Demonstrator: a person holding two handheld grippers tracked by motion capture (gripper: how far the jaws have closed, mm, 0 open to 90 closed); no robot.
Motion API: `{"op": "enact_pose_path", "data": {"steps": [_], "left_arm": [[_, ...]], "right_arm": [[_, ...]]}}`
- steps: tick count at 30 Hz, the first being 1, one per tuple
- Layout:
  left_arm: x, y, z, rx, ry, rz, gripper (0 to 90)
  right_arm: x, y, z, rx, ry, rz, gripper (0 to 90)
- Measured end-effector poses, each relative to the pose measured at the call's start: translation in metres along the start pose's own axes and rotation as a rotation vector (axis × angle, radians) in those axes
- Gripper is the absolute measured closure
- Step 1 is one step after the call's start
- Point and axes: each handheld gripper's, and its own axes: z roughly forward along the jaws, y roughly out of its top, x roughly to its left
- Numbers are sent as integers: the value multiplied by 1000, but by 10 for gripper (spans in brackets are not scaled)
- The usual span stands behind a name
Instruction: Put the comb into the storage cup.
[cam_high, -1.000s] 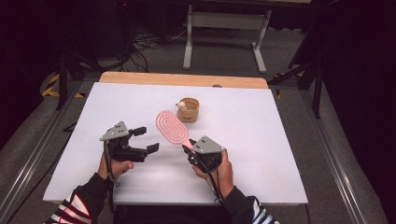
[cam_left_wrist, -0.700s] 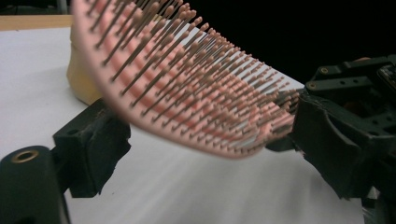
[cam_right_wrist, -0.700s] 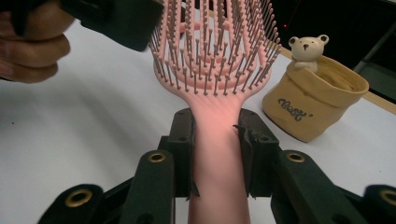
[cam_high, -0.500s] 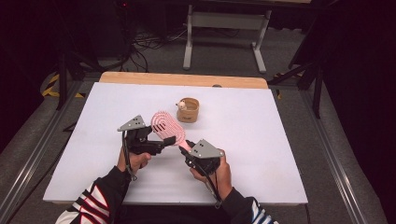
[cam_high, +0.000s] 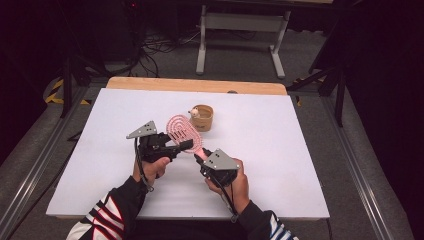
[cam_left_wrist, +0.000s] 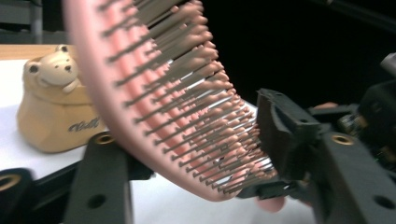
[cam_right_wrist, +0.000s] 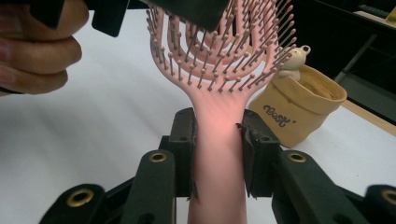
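Note:
A pink hairbrush (cam_high: 181, 130) is held tilted over the white table (cam_high: 300, 150), head toward the far side. My right gripper (cam_right_wrist: 217, 140) is shut on its handle (cam_right_wrist: 217, 158), one jaw on each side. My left gripper (cam_high: 185, 145) reaches in from the left and stands open, with the lower part of the brush head (cam_left_wrist: 154, 107) between its jaws. One jaw sits behind the brush's back, and the other pad (cam_left_wrist: 285, 135) faces the bristle tips, close to them. A tan cup with a small bear figure (cam_high: 202, 117) stands just beyond the brush head.
The table has a wooden strip (cam_high: 195, 85) along its far edge. A white metal stand (cam_high: 240, 30) and cables lie on the floor beyond. Bare white tabletop stretches to the left and right of both hands.
My left gripper has swung right from the open table until its jaws stand around the brush head. The right gripper has kept the handle and hardly moved.

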Motion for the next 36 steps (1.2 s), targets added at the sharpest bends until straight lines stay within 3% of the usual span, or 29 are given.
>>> {"op": "enact_pose_path", "data": {"steps": [9, 14, 18, 26, 32, 36], "left_arm": [[-9, 6, 2, -40, -29, 47, 569], [-20, 10, 3, -70, -49, 108, 627], [-24, 12, 2, -79, -28, 135, 637], [-29, 18, -10, -93, 31, 199, 640], [-28, 21, -25, -107, 69, 224, 640], [-24, 22, -34, -106, 91, 231, 640]], "right_arm": [[-1, 0, 0, -2, -27, 2, 693], [-3, 0, -2, -15, -28, 10, 693], [-4, 1, -3, -31, -17, 12, 691], [-3, 5, -12, -87, 32, 10, 602], [-2, 9, -23, -140, 55, -24, 494], [-7, 10, -29, -166, 43, -25, 407]]}}
